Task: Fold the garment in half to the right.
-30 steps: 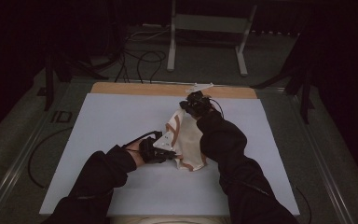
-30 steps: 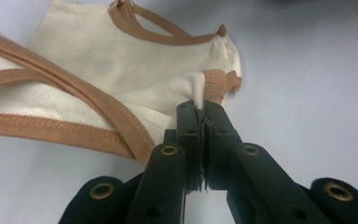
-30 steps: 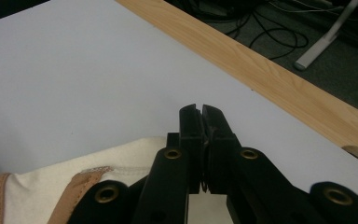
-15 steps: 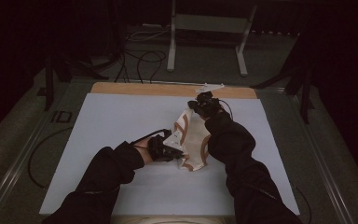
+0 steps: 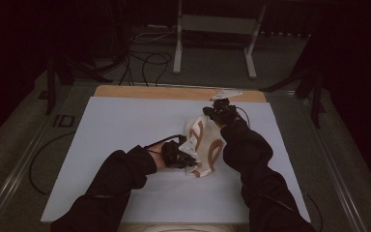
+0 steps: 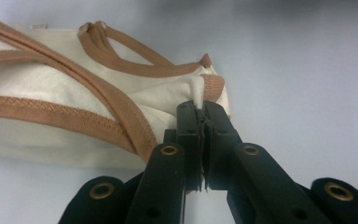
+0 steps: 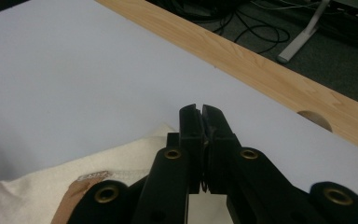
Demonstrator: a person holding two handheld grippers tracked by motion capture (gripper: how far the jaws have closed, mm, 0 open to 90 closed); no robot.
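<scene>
Left gripper (image 6: 204, 109) jaws pressed together, pinching cream fold at garment (image 5: 204, 147) corner, beside tan trim (image 6: 121, 121). Right gripper (image 7: 201, 112) jaws likewise clamped, cloth pinned under them. Garment mid-desk (image 5: 125, 121), long axis running from left gripper, at its near end, to right gripper (image 5: 221, 112), at its far end. Garment between both grips; likely stretch or lay flat next.

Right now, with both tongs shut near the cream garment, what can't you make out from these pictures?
- What kind of garment it is: crumpled, and cut off by the left edge in the left gripper view.
- Whether the right tongs pinch cloth: their own jaws hide the gap; the high view is too small and dark.
- How much cloth the left tongs hold: hidden between the jaws.
</scene>
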